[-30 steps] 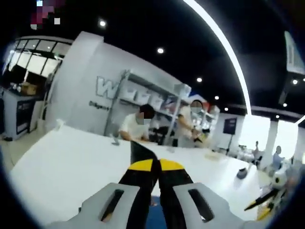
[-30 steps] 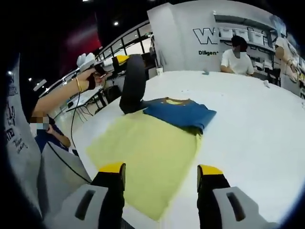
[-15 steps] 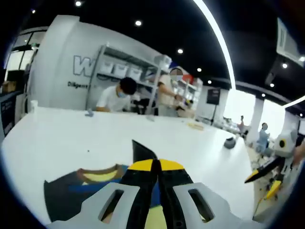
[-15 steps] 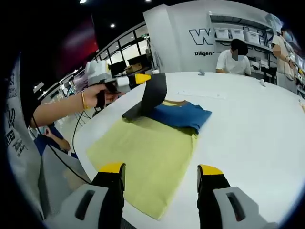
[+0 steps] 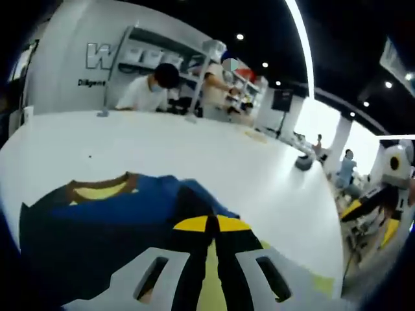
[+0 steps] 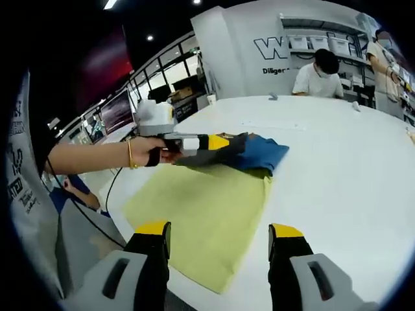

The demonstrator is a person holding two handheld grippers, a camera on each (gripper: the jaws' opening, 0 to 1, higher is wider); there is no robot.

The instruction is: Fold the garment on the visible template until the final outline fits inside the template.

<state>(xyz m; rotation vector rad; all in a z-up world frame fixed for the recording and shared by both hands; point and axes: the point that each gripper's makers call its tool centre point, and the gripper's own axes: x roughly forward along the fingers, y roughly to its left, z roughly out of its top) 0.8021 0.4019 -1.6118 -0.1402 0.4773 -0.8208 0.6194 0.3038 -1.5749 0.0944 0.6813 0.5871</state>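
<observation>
Left gripper (image 5: pixel 207 225) clamped on blue garment (image 6: pixel 259 153) over yellow template (image 6: pixel 201 220); right gripper (image 6: pixel 219 232) agape

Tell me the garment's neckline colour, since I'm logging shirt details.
The garment is blue; its collar is brown with yellow inside, clearest in the left gripper view.

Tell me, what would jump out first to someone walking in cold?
Probably the big yellow template spread on the white table, with a dark blue garment folded at its far end. The left tool, in a person's hand, is shut on that garment, while the right tool hangs open above the template's near edge.
</observation>
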